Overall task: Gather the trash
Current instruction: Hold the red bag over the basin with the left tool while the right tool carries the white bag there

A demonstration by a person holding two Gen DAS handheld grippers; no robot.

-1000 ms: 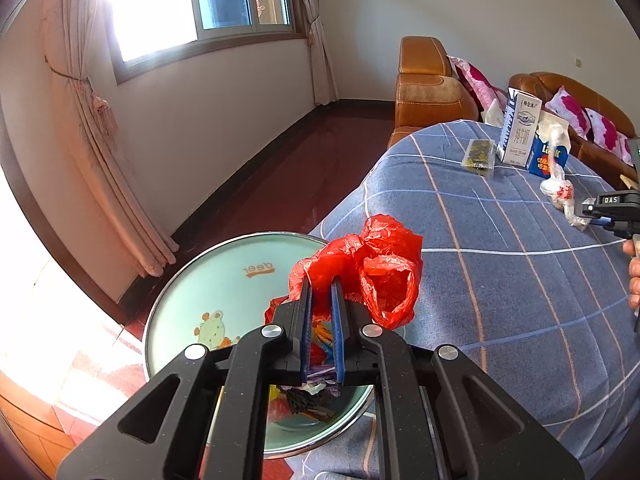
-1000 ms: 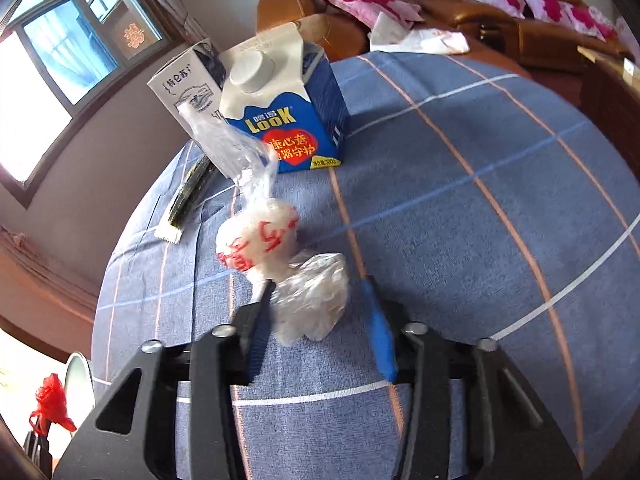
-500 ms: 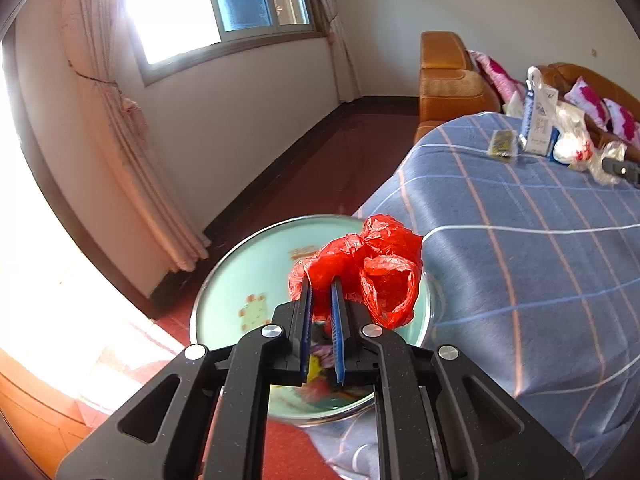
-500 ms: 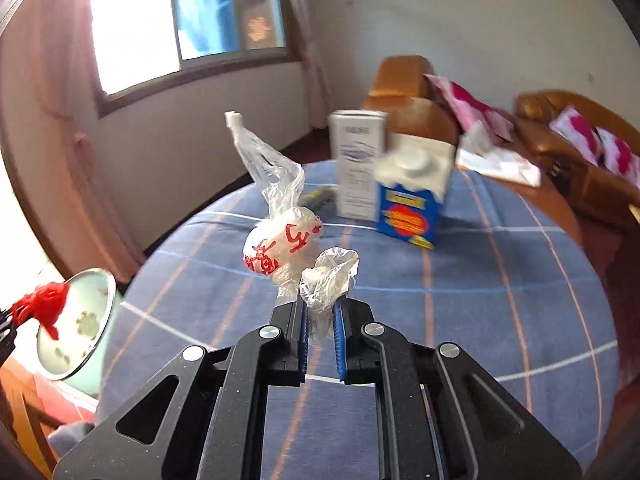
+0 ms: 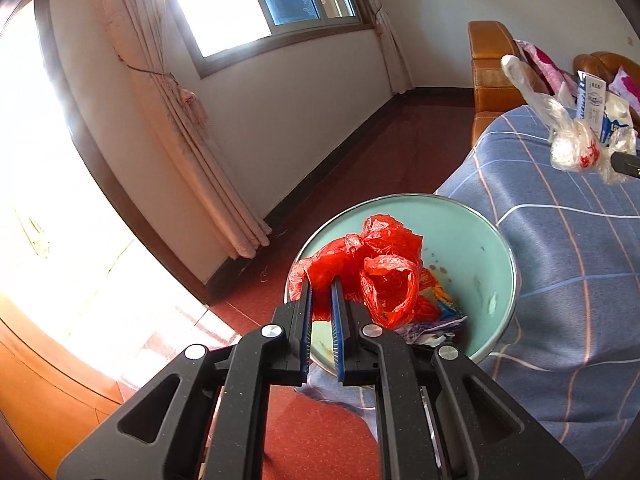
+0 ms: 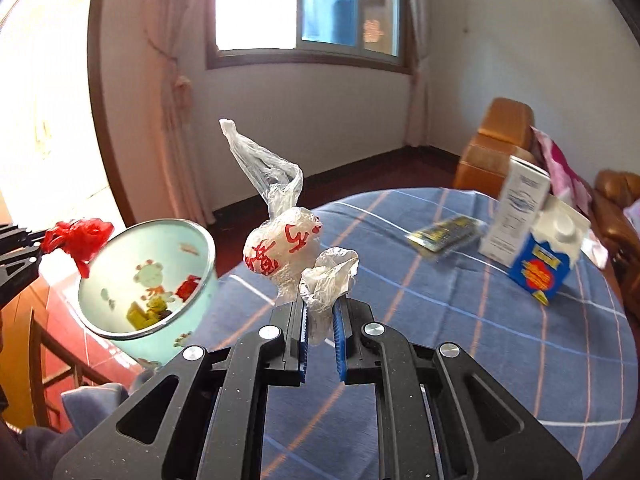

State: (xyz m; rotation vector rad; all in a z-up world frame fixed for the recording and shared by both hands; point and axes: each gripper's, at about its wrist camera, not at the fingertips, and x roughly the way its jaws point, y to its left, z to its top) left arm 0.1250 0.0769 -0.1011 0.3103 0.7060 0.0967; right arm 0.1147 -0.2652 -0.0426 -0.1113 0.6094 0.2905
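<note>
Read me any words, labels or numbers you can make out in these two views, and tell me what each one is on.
Nothing reads cleanly.
Red characters on the knotted clear plastic bag in the right gripper: crumpled, unreadable.
Yellow lettering on the blue and white gable-top carton: blurred.
Fine print on the tall white box: too small.
Print on the flat dark packet: blurred.
Cartoon print inside the mint enamel basin: no legible words.

Checked tablecloth [image 6: 460,320] w/ cartons [image 6: 536,268], packet [image 6: 444,233]
</note>
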